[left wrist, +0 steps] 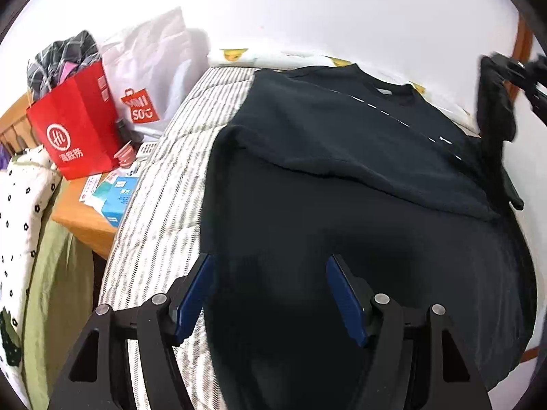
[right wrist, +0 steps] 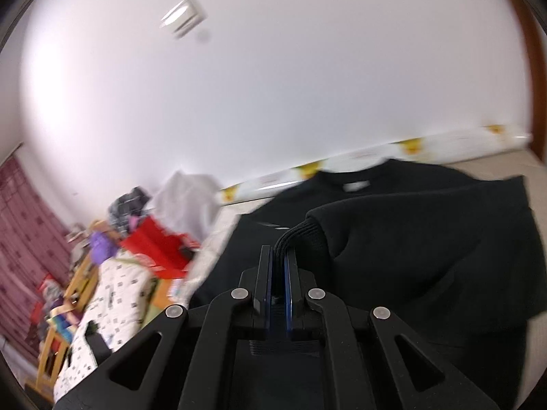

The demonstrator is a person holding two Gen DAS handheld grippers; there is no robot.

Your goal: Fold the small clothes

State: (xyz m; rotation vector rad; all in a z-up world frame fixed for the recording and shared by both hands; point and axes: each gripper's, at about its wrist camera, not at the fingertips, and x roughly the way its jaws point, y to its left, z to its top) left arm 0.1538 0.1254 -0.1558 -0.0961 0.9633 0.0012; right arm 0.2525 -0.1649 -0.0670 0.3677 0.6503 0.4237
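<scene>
Black sweatshirt point(left wrist: 359, 143) lay flat on striped bed cover point(left wrist: 164, 184), collar toward far wall, one sleeve already folded across chest. Right gripper point(right wrist: 280, 256) clamped tight on ribbed cuff point(right wrist: 301, 235) of other sleeve, lifted clear of body, sleeve's length running from cuff away right toward shoulder. Left gripper point(left wrist: 270, 290) hovered over hem end, jaws wide apart, holding nothing. Likely next: right carries cuff leftward across chest. Fabric thick, soft, matte; right view blurred

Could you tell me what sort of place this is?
Most likely a bedroom: the black sweatshirt lies on a bed with a striped quilt, beside a cluttered wooden bedside table holding shopping bags.
</scene>
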